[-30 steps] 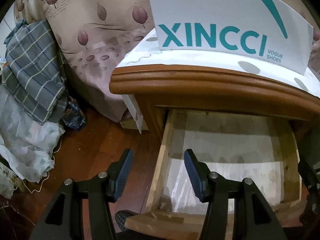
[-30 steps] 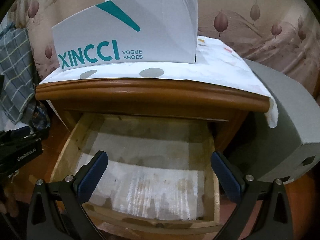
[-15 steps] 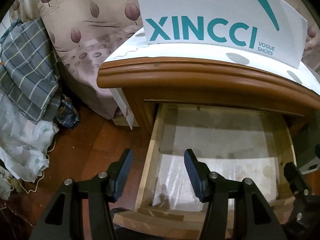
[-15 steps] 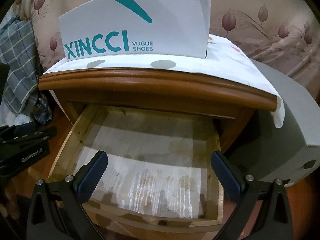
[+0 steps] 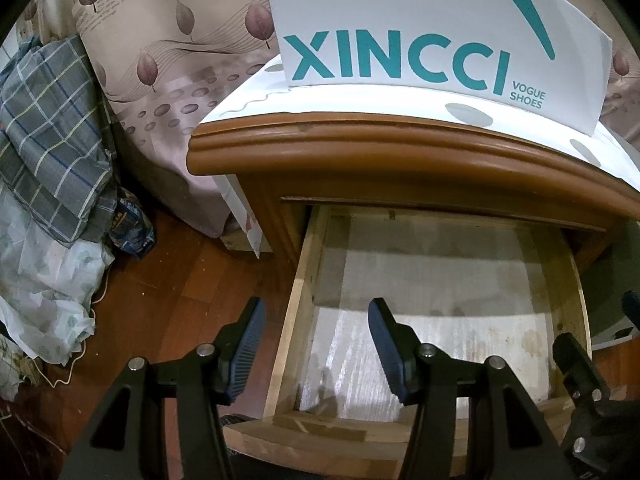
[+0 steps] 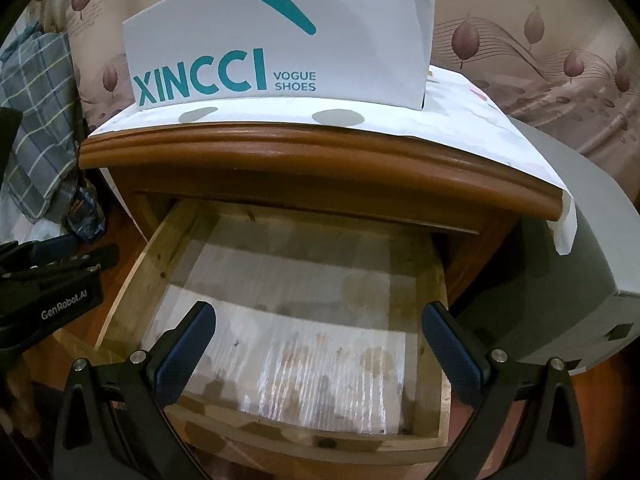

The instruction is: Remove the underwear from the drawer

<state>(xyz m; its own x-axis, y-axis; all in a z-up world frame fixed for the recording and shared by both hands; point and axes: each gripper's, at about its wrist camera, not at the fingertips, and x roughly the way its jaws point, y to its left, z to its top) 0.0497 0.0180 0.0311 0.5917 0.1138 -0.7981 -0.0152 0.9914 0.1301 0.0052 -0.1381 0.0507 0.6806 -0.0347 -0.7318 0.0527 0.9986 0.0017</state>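
Two grippers hang over the pulled-out drawer [image 6: 168, 256], both with nothing between their blue pads. The left gripper [image 5: 316, 350] has its jaws parted to a middling gap, straddling the drawer's left wall: one finger over the wood floor [image 5: 172, 300], the other over the drawer's inside. The right gripper [image 6: 318, 352] stands much wider, its fingers spanning most of the drawer's width above the front part. The drawer floor is covered by a pale, stained liner [image 6: 320, 344], and no underwear can be seen on the part of it that shows; the back of the drawer lies in shadow under the nightstand [image 5: 400, 160]. On the nightstand's top lies a white dotted cloth [image 6: 460, 120], and on that a white shoe box [image 6: 280, 40] lettered XINCCI. To the nightstand's left, plaid fabric [image 5: 44, 128] is heaped over a pale sheet [image 5: 44, 280]; to its right stands a grey box [image 6: 560, 264].
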